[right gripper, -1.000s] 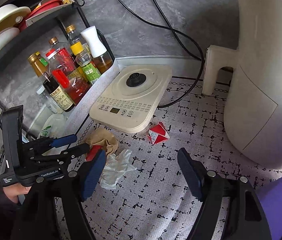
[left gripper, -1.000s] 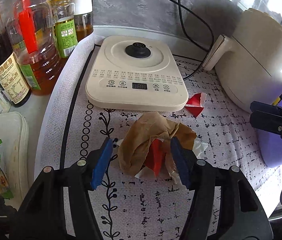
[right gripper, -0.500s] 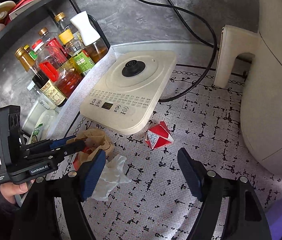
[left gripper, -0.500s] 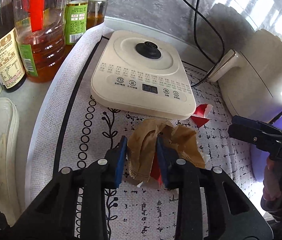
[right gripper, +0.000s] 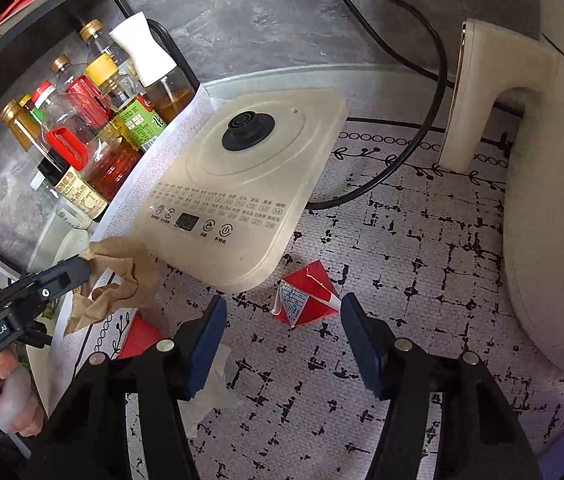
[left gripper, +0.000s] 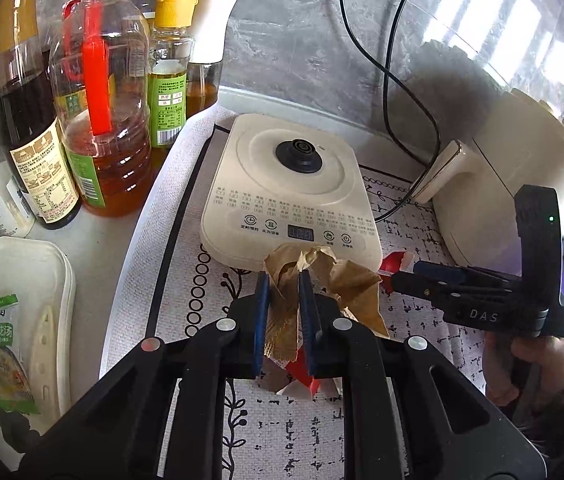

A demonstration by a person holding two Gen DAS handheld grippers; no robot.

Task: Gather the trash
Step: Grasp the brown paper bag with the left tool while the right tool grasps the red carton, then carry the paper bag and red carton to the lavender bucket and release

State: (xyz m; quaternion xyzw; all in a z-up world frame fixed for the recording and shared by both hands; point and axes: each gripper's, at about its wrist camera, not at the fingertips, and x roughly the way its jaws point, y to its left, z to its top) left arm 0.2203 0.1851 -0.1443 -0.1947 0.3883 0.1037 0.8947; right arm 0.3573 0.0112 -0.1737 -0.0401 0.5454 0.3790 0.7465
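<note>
On the patterned mat (right gripper: 422, 240), left tongs (left gripper: 284, 312) clamp brown paper (left gripper: 282, 316); narrowing right tongs (right gripper: 282, 344) straddle a red carton (right gripper: 306, 300)

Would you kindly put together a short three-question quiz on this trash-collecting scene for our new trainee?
1. True or false: the left gripper is shut on the crumpled brown paper.
2. Which item lies between the open fingers of the right gripper? A) the red carton B) a glass bottle C) a spoon
3. Fill in: the black cable on the patterned mat leads toward the cream ____.

Key:
1. True; its pads pinch the paper.
2. A; the jaws have just been closing around it but do not touch it.
3. Kettle base.
</note>
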